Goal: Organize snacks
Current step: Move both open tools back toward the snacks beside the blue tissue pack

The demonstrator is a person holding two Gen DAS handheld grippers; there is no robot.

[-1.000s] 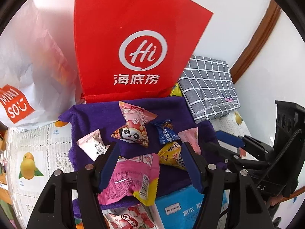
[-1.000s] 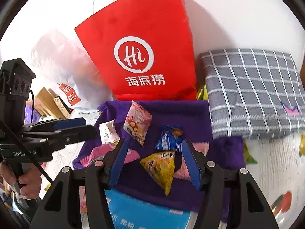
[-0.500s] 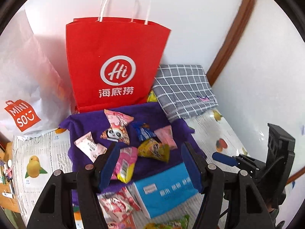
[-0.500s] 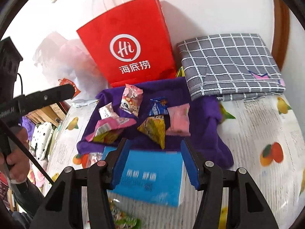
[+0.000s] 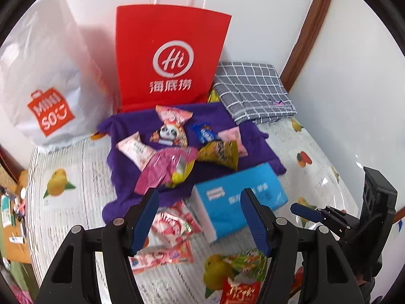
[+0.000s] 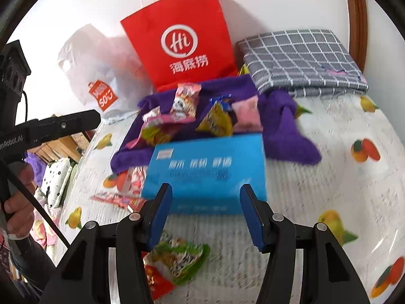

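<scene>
Both grippers empty, jaws apart: left gripper [image 5: 200,217], right gripper [image 6: 206,214]. Snacks [image 5: 174,136] piled on purple cloth [image 5: 124,157] ahead; loose green pack [image 6: 182,258] nearest right gripper. Likely next: grab it by the crimped edge, squeeze lightly, avoid the blue box [image 6: 207,167].

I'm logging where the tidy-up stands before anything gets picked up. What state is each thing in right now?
red paper bag: upright, handles up
white plastic bag: slumped beside it
purple towel: spread out, rumpled
panda snack packet: sealed, lying on the towel
blue box: closed, lying flat
checked cloth: folded
left gripper: open, empty
right gripper: open, empty
</scene>
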